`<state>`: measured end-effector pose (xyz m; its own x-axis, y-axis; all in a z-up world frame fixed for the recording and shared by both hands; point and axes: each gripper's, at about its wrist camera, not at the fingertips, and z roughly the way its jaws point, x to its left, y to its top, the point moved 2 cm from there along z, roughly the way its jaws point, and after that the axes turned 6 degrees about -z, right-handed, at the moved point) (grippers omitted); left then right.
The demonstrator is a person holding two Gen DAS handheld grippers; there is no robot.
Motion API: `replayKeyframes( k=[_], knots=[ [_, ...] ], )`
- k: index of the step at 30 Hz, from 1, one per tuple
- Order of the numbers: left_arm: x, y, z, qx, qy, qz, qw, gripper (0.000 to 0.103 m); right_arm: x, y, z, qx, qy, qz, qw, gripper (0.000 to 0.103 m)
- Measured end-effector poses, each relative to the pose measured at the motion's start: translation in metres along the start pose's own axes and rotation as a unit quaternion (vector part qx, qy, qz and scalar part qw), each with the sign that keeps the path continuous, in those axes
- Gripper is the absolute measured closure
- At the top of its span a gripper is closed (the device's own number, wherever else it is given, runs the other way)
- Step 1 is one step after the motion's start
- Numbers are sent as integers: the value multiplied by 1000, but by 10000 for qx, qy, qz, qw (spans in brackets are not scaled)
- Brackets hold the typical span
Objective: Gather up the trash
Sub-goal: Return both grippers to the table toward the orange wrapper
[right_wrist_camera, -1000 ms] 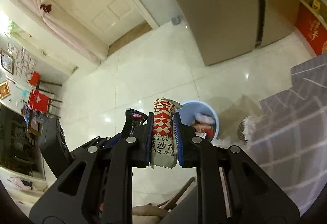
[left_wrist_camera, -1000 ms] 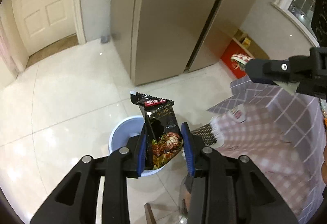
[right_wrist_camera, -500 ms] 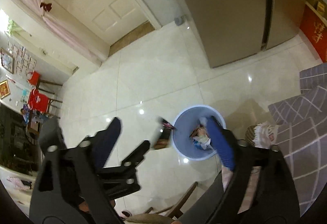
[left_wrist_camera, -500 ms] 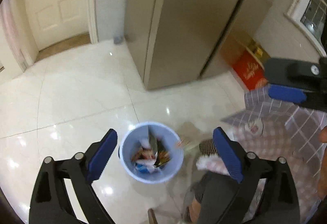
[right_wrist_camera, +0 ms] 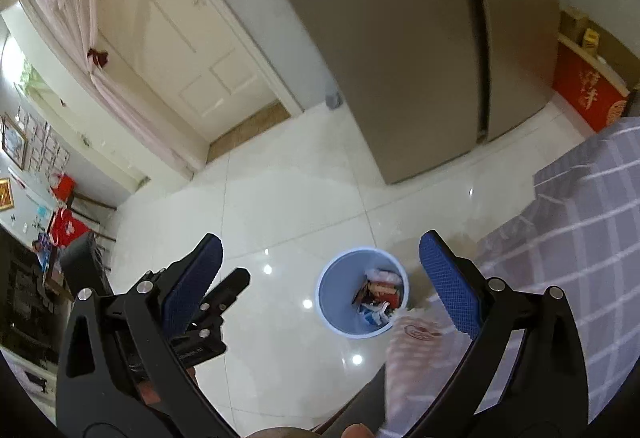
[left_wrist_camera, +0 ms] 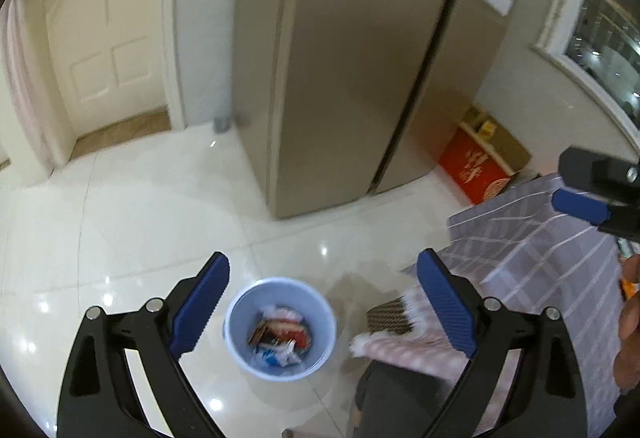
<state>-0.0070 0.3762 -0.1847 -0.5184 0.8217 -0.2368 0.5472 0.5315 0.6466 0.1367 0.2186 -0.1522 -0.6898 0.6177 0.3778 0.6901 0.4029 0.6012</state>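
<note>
A light blue bin point(left_wrist_camera: 236, 322) stands on the floor below both grippers, with several wrappers point(left_wrist_camera: 280, 334) lying inside it. My left gripper point(left_wrist_camera: 322, 266) hangs above the bin, open and empty. In the right wrist view the same bin point(right_wrist_camera: 326, 290) and its wrappers point(right_wrist_camera: 378, 294) lie low between the fingers. My right gripper point(right_wrist_camera: 320, 242) is above it too, its jaws opening wide with nothing between them. The right gripper's blue pad point(left_wrist_camera: 580, 204) shows at the right edge of the left wrist view.
A tall beige fridge point(left_wrist_camera: 340, 78) stands behind the bin, a white door point(left_wrist_camera: 108, 58) to its left. A table with a grey checked cloth point(left_wrist_camera: 540, 246) is on the right, a red box point(left_wrist_camera: 476, 170) behind it. A person's leg point(left_wrist_camera: 392, 398) is beside the bin.
Both grippers opened and let go of their wrappers, the black one and the red-and-white one, which now lie in the bin. Both grippers have risen above it.
</note>
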Motion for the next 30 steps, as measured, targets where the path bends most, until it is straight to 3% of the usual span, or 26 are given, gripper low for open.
replayKeyframes(
  k=[8,18,25,30],
  knots=[
    [-93,13,-39,-386,-662,643,9950,10,-48,-9,-99,-757,-336,251,9962,6],
    [-217,-9,-65,-457,-1508,1644,9737,10,-138,-63,-231,-1577,-1119,931,9767,6],
    [-308,-43,-77,-434,-2044,2492,9456,10,-211,-120,-323,-1930,-2158,1540,9447,6],
    [-373,-76,-73,-176,-2453,3190,9153,10,-256,-170,-369,-2123,-2622,2258,9139,6]
  ],
)
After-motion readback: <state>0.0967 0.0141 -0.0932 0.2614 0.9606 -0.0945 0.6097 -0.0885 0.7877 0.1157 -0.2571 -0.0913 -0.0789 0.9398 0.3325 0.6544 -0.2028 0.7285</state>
